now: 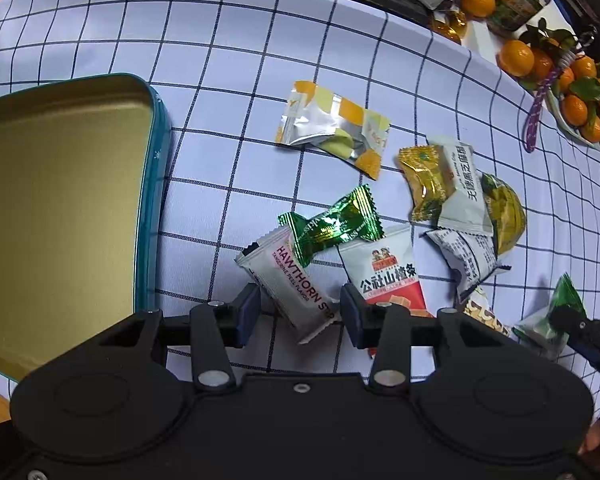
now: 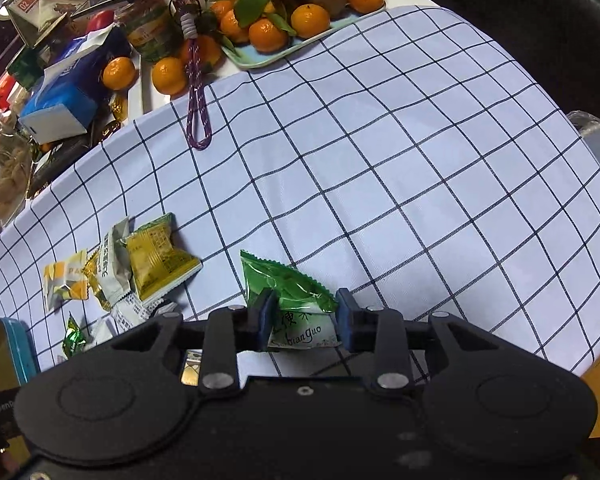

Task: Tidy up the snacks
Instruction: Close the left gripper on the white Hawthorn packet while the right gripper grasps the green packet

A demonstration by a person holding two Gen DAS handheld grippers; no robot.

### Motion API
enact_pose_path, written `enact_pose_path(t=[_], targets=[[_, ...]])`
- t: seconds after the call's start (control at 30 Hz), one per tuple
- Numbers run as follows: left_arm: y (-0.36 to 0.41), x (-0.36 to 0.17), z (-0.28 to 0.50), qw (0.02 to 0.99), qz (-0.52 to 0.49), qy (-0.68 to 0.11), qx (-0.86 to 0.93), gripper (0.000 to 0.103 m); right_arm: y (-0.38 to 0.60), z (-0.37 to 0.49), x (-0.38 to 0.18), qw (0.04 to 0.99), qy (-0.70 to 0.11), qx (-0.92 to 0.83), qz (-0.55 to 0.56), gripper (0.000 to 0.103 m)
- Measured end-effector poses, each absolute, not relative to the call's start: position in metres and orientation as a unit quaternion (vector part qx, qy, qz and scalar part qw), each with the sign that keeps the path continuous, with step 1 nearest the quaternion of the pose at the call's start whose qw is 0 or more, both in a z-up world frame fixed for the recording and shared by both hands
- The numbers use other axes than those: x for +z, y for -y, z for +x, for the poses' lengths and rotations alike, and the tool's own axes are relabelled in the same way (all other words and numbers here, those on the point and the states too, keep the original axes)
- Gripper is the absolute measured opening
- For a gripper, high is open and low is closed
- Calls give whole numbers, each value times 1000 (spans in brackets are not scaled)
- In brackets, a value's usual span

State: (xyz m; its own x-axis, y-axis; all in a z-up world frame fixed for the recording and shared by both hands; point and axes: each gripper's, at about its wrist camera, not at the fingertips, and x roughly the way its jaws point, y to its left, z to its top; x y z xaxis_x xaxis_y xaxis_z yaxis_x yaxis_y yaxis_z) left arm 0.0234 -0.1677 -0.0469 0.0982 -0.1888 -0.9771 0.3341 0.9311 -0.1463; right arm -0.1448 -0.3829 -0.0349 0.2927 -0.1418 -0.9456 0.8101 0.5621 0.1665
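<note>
Green packet (image 2: 290, 296): clamped in my right hand-held gripper (image 2: 304, 316).
Left hand-held gripper (image 1: 300, 316): jaws apart, above hawthorn packet (image 1: 288, 280).
Next: carry packet to tin (image 1: 60, 200) on my left.

A checked tablecloth (image 1: 380, 60) covers the table. An open teal tin (image 1: 156, 184) lies left of the left tongs (image 1: 300, 312). Wrapped snacks (image 1: 336, 132) lie scattered just ahead of them, mandarins (image 2: 268, 36) beyond.
</note>
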Motion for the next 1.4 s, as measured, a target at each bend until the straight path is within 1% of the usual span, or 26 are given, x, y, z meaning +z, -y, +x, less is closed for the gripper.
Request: enact_pose_path(t=[0.27, 0.33, 0.47, 0.5, 0.53, 0.57, 0.67, 0.8, 0.9, 1.23, 1.37, 1.4], targets=[[173, -50, 30, 746, 49, -645, -160, 51, 389, -150, -40, 716, -497, -327, 364, 38], [174, -50, 30, 749, 56, -642, -157, 51, 390, -151, -42, 714, -498, -327, 368, 43], [179, -52, 27, 754, 76, -633, -156, 50, 391, -154, -44, 713, -494, -330, 372, 49], [178, -52, 27, 756, 80, -631, -155, 49, 391, -154, -44, 714, -493, -330, 372, 51], [178, -52, 26, 758, 86, -628, -153, 41, 391, -154, -45, 714, -492, -331, 372, 52], [177, -52, 26, 759, 93, -626, -153, 37, 391, -154, -45, 714, -491, -332, 372, 53], [178, -52, 25, 756, 94, -627, -160, 33, 390, -153, -46, 715, -490, -334, 371, 55], [176, -51, 25, 748, 78, -637, -169, 32, 389, -151, -45, 715, -496, -321, 373, 55], [176, -46, 22, 751, 85, -633, -171, 31, 389, -150, -46, 717, -492, -323, 373, 56], [173, -37, 14, 757, 110, -618, -183, 31, 383, -134, -51, 728, -484, -346, 341, 66], [171, -34, 14, 760, 115, -613, -185, 31, 378, -130, -52, 733, -486, -352, 320, 66], [169, -32, 13, 761, 117, -611, -186, 31, 376, -129, -51, 735, -486, -352, 315, 62]])
